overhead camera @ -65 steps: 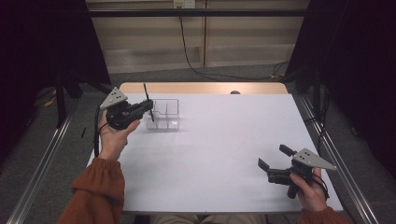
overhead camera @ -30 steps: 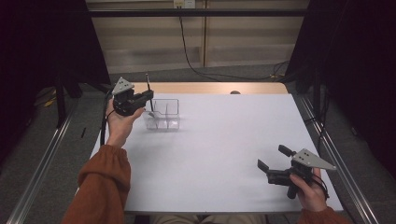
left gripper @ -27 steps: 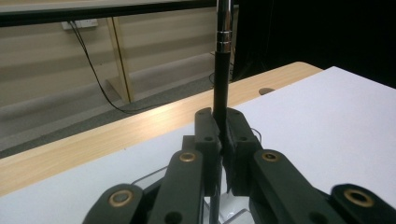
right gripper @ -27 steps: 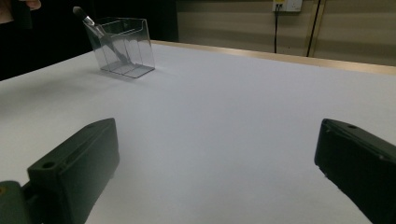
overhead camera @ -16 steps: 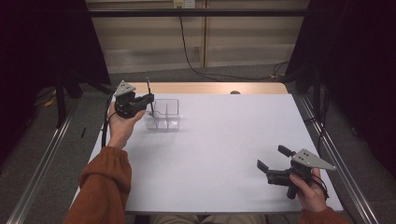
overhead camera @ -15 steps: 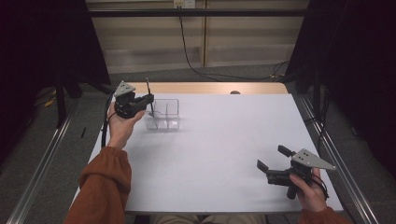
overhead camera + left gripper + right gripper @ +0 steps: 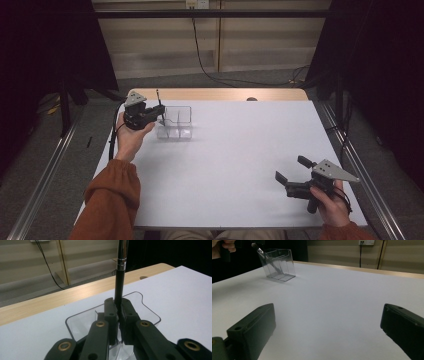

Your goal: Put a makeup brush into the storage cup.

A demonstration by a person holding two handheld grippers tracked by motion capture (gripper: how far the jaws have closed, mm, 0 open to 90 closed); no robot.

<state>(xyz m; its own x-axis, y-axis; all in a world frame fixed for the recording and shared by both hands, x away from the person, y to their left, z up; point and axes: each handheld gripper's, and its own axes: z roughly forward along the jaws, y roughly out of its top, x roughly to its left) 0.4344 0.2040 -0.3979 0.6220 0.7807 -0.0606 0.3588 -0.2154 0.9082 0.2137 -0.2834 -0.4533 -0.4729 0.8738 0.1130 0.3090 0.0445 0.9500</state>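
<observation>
pen (image 7: 119, 287): black, silver band | organizer (image 7: 174, 122): clear | table (image 7: 240, 160): white

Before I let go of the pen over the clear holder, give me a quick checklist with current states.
1. Left gripper shut on the pen: ok.
2. Pen roughly upright: ok.
3. Pen's lower end inside the clear holder: looks so in the right gripper view; which compartment, cannot tell.
4. Holder standing upright on the white table: ok.
5. Right gripper open and far from the holder: ok.
6. Pen tip touching the holder's floor: cannot tell.
</observation>
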